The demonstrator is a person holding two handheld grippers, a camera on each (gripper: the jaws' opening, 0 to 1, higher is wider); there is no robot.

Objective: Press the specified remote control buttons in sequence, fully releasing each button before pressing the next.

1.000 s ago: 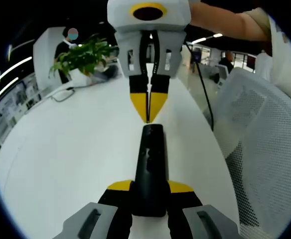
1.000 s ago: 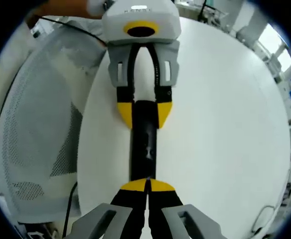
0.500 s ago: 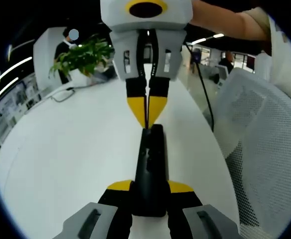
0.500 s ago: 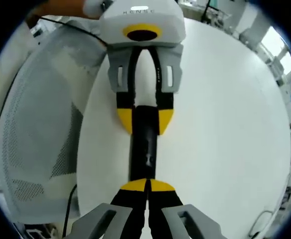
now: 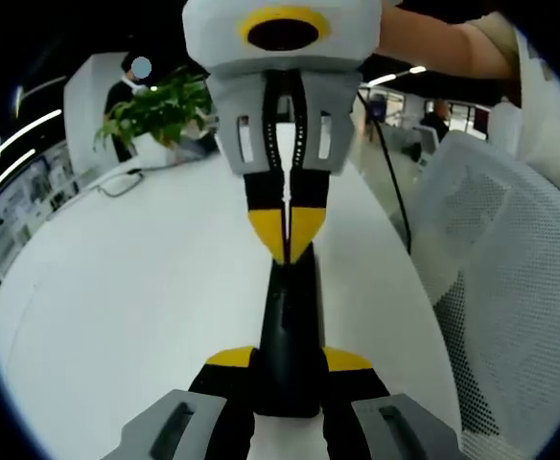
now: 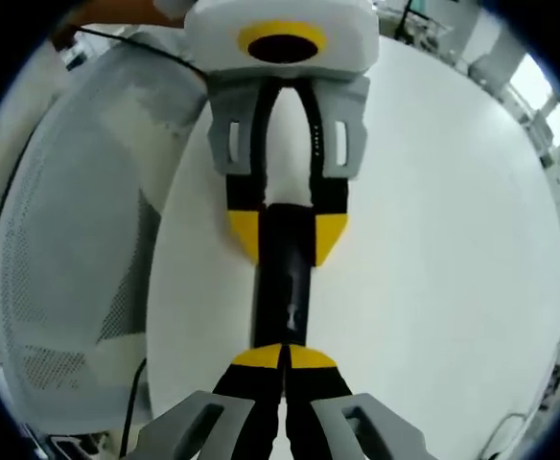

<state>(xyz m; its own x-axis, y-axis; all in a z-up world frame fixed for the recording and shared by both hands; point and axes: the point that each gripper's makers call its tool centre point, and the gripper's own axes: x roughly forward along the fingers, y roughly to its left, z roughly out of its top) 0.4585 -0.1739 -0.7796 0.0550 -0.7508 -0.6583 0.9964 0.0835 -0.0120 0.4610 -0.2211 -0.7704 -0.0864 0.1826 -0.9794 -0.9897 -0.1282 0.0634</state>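
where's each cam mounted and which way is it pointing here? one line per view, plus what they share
Left gripper view: rides the left gripper, looks along the remote it clamps toward the shut right gripper, plant and office behind; a person's arm shows.
Right gripper view: rides the right gripper, looks back along the remote at the left gripper; mesh chair alongside.
Shared: the remote, both grippers, white table, chair. The cameras face each other.
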